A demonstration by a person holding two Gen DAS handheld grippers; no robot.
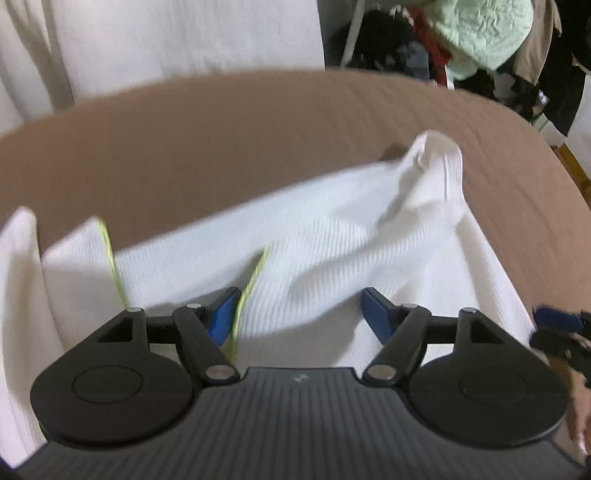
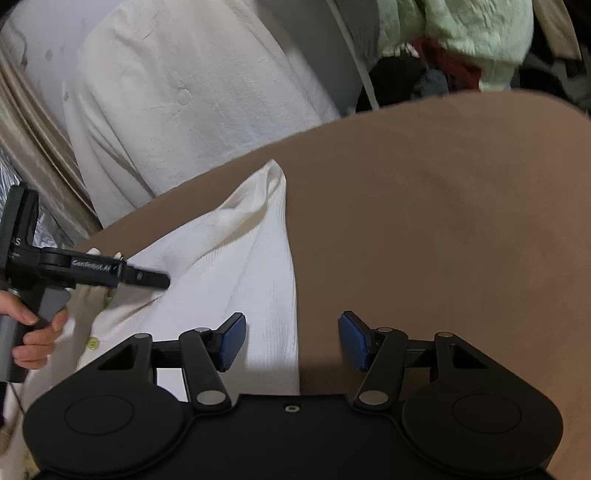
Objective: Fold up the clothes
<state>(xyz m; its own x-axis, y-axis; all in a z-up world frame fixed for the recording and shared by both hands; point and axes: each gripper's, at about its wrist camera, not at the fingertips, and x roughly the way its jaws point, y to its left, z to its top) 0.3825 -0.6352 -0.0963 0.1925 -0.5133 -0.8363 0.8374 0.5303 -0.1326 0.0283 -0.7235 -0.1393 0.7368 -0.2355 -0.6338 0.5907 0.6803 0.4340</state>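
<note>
A white ribbed garment (image 1: pixel 314 240) with a yellow-green trimmed edge (image 1: pixel 255 273) lies rumpled on the brown surface (image 1: pixel 221 147). My left gripper (image 1: pixel 299 314) hovers open just above it, blue pads wide apart and nothing between them. In the right wrist view the same white garment (image 2: pixel 236 251) stretches to a raised corner at the far end. My right gripper (image 2: pixel 291 339) is open over the garment's right edge, one pad above cloth and the other above bare brown surface. The left gripper (image 2: pixel 147 278) shows there side-on, held by a hand (image 2: pixel 33 332), resting over the cloth.
White curtains (image 2: pixel 166 92) hang beyond the brown surface's far edge (image 1: pixel 258 74). A heap of clothes, pale green, red and dark, (image 1: pixel 480 33) sits at the back right. The right gripper's blue tip (image 1: pixel 557 321) shows at the left wrist view's right edge.
</note>
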